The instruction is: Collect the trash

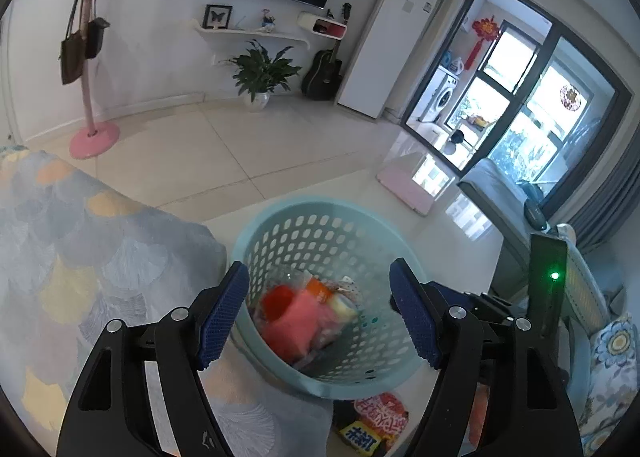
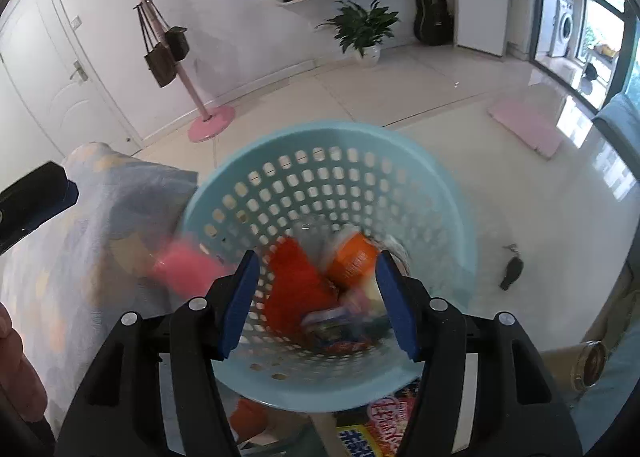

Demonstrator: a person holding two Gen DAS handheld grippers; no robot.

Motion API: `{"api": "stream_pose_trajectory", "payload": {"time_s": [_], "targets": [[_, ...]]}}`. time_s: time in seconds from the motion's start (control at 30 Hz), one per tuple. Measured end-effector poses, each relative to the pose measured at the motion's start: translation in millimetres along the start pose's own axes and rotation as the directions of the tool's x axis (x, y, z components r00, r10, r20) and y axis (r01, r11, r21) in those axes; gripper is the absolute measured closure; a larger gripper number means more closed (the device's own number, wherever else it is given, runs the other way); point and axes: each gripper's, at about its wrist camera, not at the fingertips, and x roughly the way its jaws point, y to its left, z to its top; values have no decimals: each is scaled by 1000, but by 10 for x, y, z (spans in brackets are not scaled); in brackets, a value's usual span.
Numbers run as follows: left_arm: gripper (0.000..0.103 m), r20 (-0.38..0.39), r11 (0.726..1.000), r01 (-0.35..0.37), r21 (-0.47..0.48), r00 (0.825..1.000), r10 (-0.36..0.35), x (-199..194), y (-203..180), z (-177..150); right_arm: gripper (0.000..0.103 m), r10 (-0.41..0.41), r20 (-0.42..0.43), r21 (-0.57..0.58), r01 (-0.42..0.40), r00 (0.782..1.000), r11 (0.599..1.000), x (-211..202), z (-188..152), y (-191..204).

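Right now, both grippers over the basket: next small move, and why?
Probably swing the left gripper back to the snack wrappers lying below the blue basket. Both grippers look open and empty, a blurred pink item is already inside, and those wrappers remain uncollected.

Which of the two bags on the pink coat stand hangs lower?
The brown tote bag hangs lower; the smaller dark bag beside it sits higher.

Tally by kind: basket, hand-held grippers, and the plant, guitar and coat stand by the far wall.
Basket: 1
Hand-held gripper: 2, left and right
Plant: 1
Guitar: 1
Coat stand: 1
Total: 6
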Motion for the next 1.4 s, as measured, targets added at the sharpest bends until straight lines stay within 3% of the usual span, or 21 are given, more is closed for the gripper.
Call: {"api": "stream_pose_trajectory", "payload": {"time_s": [0.3, 0.43, 0.5, 0.7, 0.8, 0.9, 1.0, 1.07, 1.13, 1.4], "targets": [[32, 51, 1000, -6, 12, 999, 5, -245, -24, -40, 46, 50, 82, -22, -48, 995, 999, -380, -52, 66], [32, 127, 998, -54, 33, 991, 49, -594, -50, -105, 42, 74, 143, -56, -66, 987, 996, -630, -61, 263], [25, 173, 994, -103, 39, 980, 95, -777, -57, -170, 42, 63, 199, -76, -49, 978, 996, -799, -94, 394], [17, 316, 951, -306, 44, 907, 277, -1224, -91, -502, 42, 23, 318, -119, 15, 948, 993, -1145, -270, 687], [15, 348, 935, -355, 17, 878, 327, -1267, -86, -623, 42, 1, 343, -125, 44, 939, 991, -1200, -374, 786], [15, 381, 951, -310, -18, 877, 293, -1323, -20, -757, 42, -15, 370, -127, 66, 929, 990, -1234, -478, 854], [15, 415, 948, -315, -42, 858, 303, -1333, 42, -870, 42, 3, 398, -121, 49, 917, 991, -1286, -580, 876], [15, 392, 947, -319, -41, 867, 309, -1316, 66, -871, 42, 13, 430, -132, 48, 903, 990, -1335, -652, 917], [15, 399, 949, -311, -58, 864, 308, -1349, 103, -881, 39, 9, 454, -142, 62, 891, 988, -1367, -703, 957], [14, 398, 937, -344, -65, 852, 341, -1352, 79, -932, 38, -3, 444, -143, 74, 896, 987, -1349, -760, 1031]]}}
